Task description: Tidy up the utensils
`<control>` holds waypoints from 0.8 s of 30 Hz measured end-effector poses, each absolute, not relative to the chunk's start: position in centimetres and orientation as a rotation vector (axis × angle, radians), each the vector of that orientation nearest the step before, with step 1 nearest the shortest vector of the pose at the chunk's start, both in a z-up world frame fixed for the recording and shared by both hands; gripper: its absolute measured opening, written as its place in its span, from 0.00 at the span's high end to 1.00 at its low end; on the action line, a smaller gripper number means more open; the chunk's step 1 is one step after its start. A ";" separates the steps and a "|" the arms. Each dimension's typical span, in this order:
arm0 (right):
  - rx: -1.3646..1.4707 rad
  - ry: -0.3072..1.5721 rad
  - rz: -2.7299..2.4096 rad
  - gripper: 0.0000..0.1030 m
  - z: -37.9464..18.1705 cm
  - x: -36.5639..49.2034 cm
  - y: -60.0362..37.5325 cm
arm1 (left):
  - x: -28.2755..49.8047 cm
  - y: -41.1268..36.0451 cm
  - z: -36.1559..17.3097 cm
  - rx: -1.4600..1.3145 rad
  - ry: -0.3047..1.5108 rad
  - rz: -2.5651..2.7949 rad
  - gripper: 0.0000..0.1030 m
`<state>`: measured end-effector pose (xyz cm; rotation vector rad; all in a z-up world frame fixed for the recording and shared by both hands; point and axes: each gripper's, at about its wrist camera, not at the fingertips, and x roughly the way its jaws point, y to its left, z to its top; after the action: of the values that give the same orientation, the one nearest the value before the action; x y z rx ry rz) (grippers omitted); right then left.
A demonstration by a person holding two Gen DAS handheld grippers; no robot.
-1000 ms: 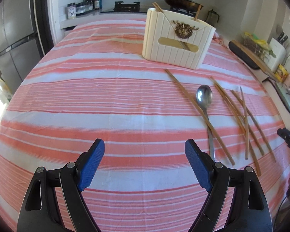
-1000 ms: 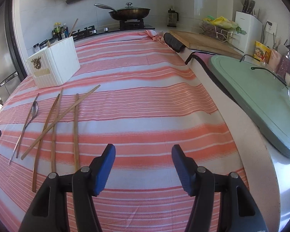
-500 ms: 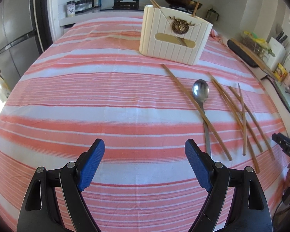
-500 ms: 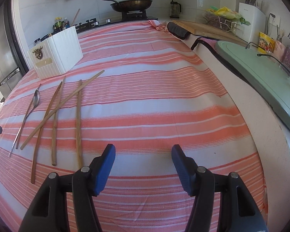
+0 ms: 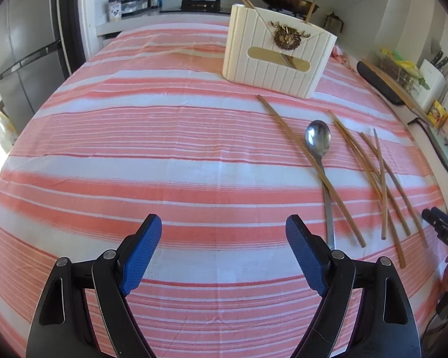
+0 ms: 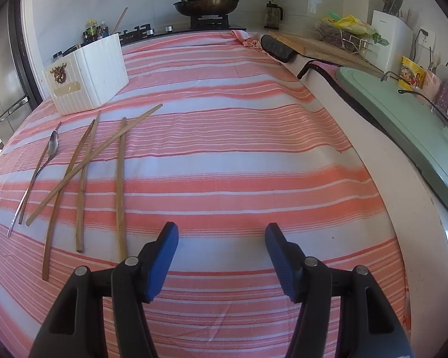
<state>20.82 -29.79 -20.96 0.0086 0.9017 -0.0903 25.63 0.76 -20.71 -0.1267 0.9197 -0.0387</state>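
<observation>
**Crossed sticks and a thin spoon: where the pickup could slip**

Nothing is in hand yet. The left gripper (image 5: 222,253) hangs over bare striped tablecloth (image 5: 134,149) with its jaws wide and empty; the right gripper (image 6: 221,256) is also empty, its jaws parted more narrowly.

The loose utensils lie at about two o'clock in the left wrist view: a metal spoon (image 5: 318,140) with one chopstick (image 5: 310,167) lying across its handle, and just beside it, toward three o'clock, a cluster of four more chopsticks (image 5: 382,179) that overlap one another. In the right wrist view the same cluster (image 6: 83,173) sits at about nine to ten o'clock. The white utensil holder (image 5: 279,56) stands at one o'clock past them, with a few sticks already poking out of its top.

The risks, as I judge them:

- Closing on one crossed chopstick may drag or flick its neighbour — the overlap would cause it.
- The spoon lies flat on soft cloth, so the pads could pinch fabric instead and tug the cloth, shifting everything on it.
- A stick gripped near one end may swing and miss the holder's opening — or knock it.
</observation>
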 end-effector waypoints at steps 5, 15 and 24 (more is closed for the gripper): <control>0.004 0.904 -0.093 0.40 -21.0 20.9 -29.7 | 25.8 0.6 -21.0 -0.126 0.928 -0.039 0.16; 0.003 0.905 -0.094 0.40 -21.0 20.9 -29.6 | 25.9 1.1 -21.1 -0.139 0.928 -0.034 0.16; 0.001 0.904 -0.096 0.40 -21.0 20.9 -29.6 | 26.1 1.5 -21.2 -0.150 0.932 -0.028 0.16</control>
<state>20.86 -29.63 -21.03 0.0010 0.9040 -0.0955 26.06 1.47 -21.22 -0.1504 0.9319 -0.0278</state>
